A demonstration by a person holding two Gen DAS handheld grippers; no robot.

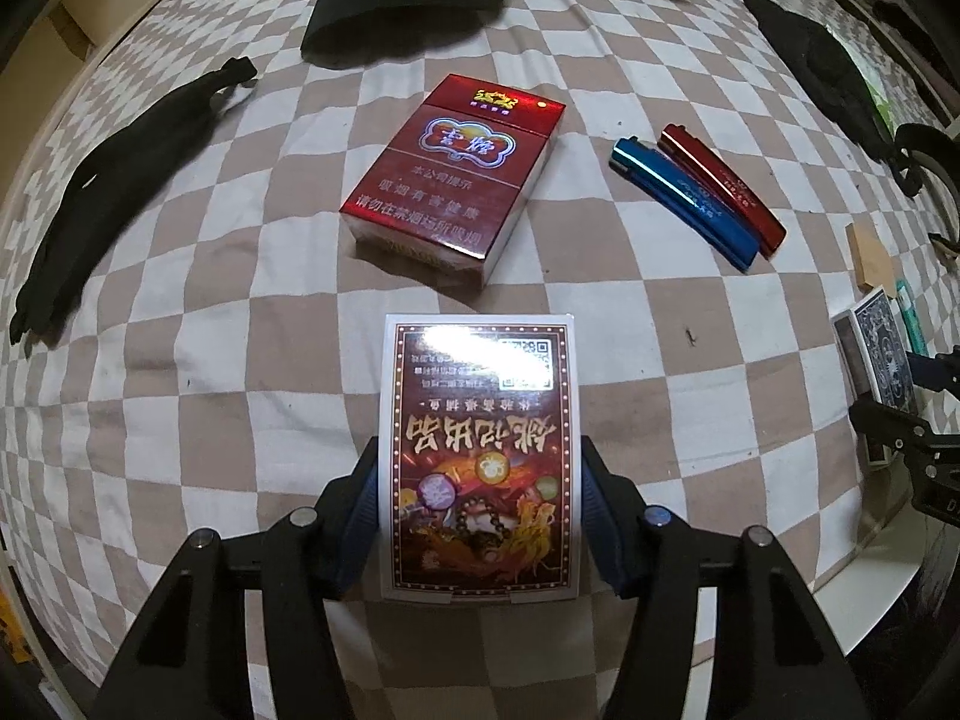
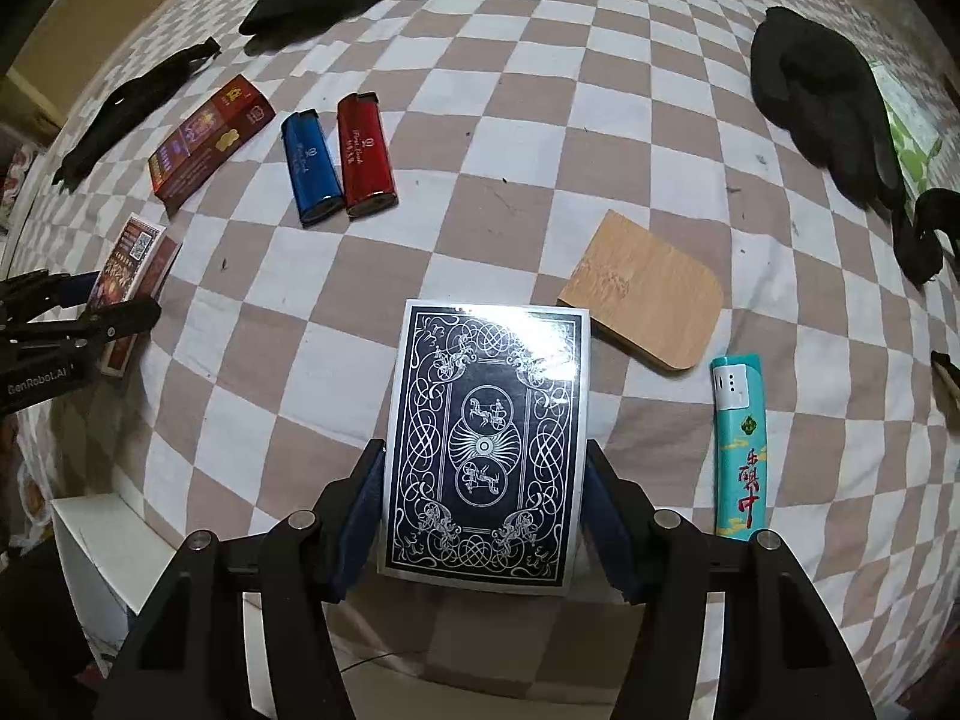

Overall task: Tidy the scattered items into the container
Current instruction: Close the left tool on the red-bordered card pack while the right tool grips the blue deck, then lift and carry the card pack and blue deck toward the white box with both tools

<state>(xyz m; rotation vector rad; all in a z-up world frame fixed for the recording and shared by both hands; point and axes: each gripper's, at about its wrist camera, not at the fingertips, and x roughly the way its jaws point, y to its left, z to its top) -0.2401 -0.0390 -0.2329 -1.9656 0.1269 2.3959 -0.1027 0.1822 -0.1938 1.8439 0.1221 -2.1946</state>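
- The left gripper [image 1: 480, 516] is clamped on a red card box with a dragon picture [image 1: 480, 450], its blue pads pressing the long sides so the box juts forward, lifted for carrying.
- The right gripper [image 2: 483, 510] grips a dark-blue patterned card deck box [image 2: 486, 450] the same way.
- A white container [image 2: 102, 558] sits at the bed's near edge, probably the drop-off point.
- Just beyond on the checked bedsheet [image 2: 510, 138]: a teal lighter [image 2: 739, 450] and a rounded wooden tile [image 2: 645, 300].
- Farther off lie a blue lighter [image 1: 684, 204] touching a red lighter [image 1: 723, 186], and a red cigarette pack [image 1: 456, 180], still to be collected.
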